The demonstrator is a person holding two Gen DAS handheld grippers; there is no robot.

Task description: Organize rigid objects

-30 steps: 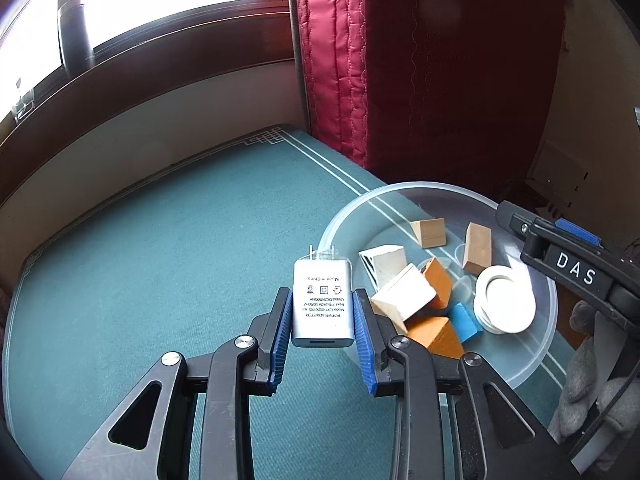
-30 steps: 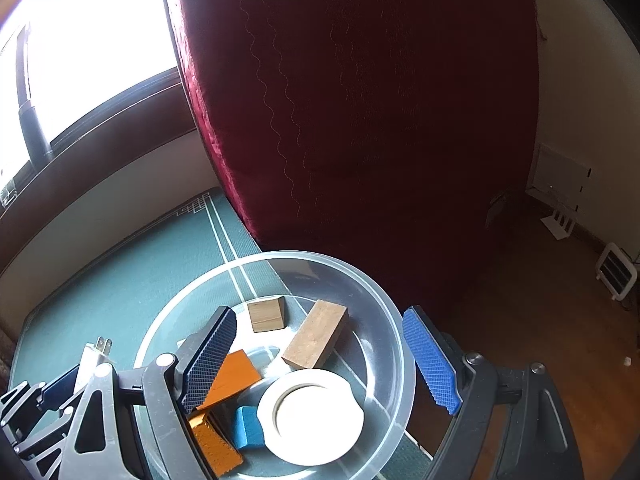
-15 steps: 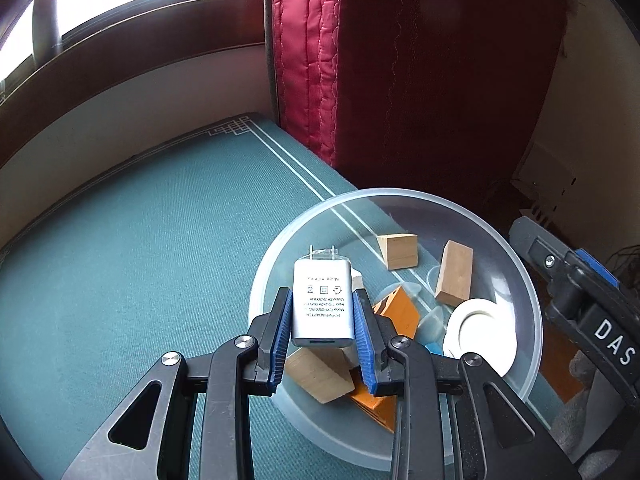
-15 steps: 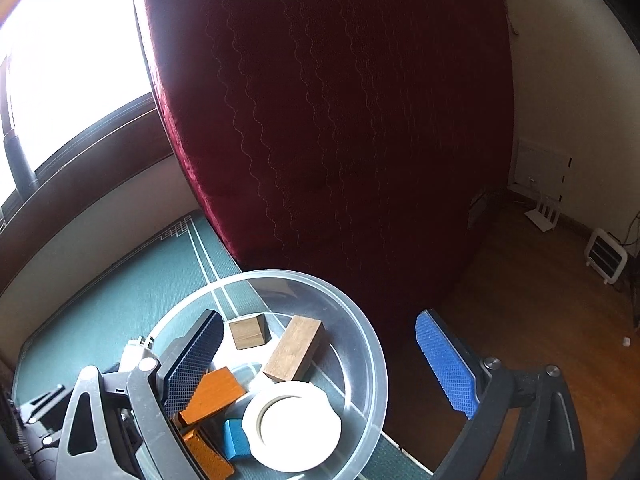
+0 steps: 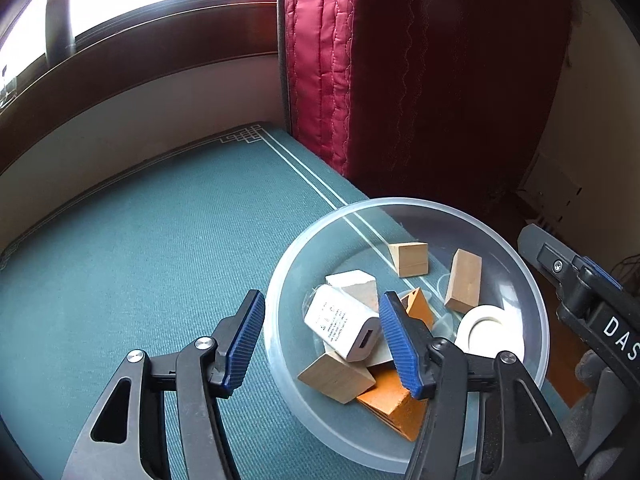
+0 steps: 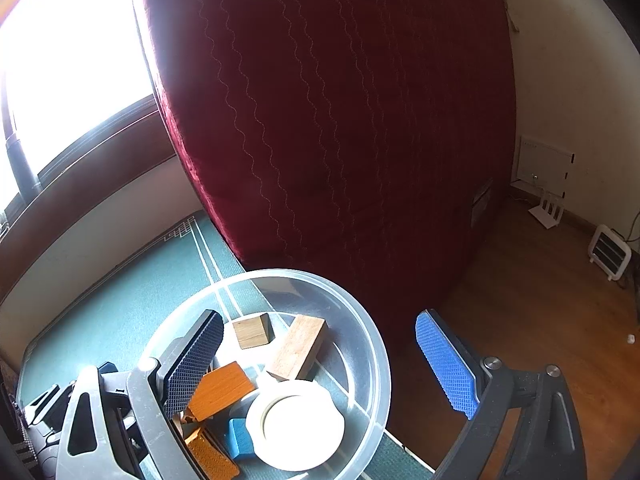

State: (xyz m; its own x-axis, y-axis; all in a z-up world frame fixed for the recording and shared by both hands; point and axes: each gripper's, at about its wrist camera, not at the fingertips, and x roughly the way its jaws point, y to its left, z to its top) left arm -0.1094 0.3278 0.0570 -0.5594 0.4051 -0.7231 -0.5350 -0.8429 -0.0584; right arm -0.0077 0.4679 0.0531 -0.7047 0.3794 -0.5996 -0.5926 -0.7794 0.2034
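Note:
A clear plastic bowl [image 5: 532,288] stands at the right edge of a green mat [image 5: 140,248]. A white power adapter [image 5: 344,328] lies in it on top of wooden blocks [image 5: 336,376], orange blocks [image 5: 392,400] and a white tape roll [image 5: 488,332]. My left gripper [image 5: 320,344] is open and empty, its jaws on either side of the adapter above the bowl's near rim. My right gripper [image 6: 320,364] is open and empty over the bowl [image 6: 376,340]; a blue block [image 6: 240,440] also shows there.
A dark red quilted mattress [image 5: 420,80] stands upright just behind the bowl. A window and wooden sill [image 5: 140,40] run along the back. Wooden floor [image 6: 540,300] lies to the right of the mat, with a small white heater [image 6: 608,252] by the wall.
My left gripper opened and let go of the power adapter, which dropped into the bowl onto the blocks. The right gripper stayed open and shifted slightly over the bowl.

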